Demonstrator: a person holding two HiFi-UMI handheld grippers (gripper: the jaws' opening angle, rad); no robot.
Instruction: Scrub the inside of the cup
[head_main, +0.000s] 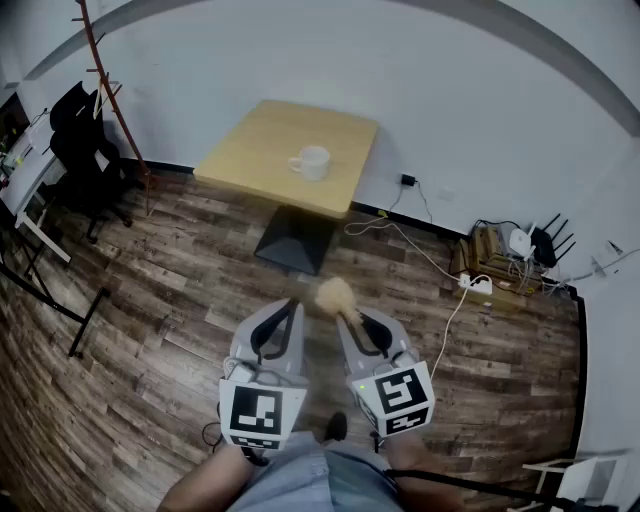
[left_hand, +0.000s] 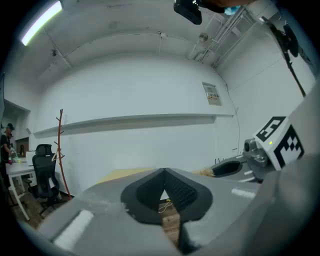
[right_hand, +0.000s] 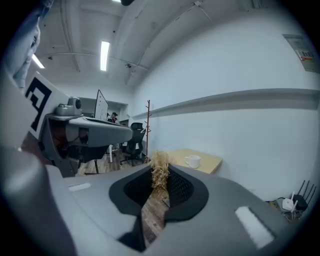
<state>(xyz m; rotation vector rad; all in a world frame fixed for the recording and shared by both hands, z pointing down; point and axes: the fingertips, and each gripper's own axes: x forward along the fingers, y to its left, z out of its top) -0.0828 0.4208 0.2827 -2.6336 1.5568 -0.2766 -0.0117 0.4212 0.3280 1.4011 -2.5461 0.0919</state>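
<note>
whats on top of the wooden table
A white cup stands alone on the table. The inside of the cup is too far off to make out.

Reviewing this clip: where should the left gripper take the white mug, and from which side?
Probably the handle, from the person's left: the mug stands upright on the table with its handle jutting left, which leaves the open top free for the fibre scrubber held in the right gripper.

White cup (head_main: 311, 162), pale yellow tabletop (head_main: 250, 150), tan straw-like scrubber (head_main: 335, 293), dark brown plank-patterned floor (head_main: 150, 300), white walls (head_main: 480, 100).
</note>
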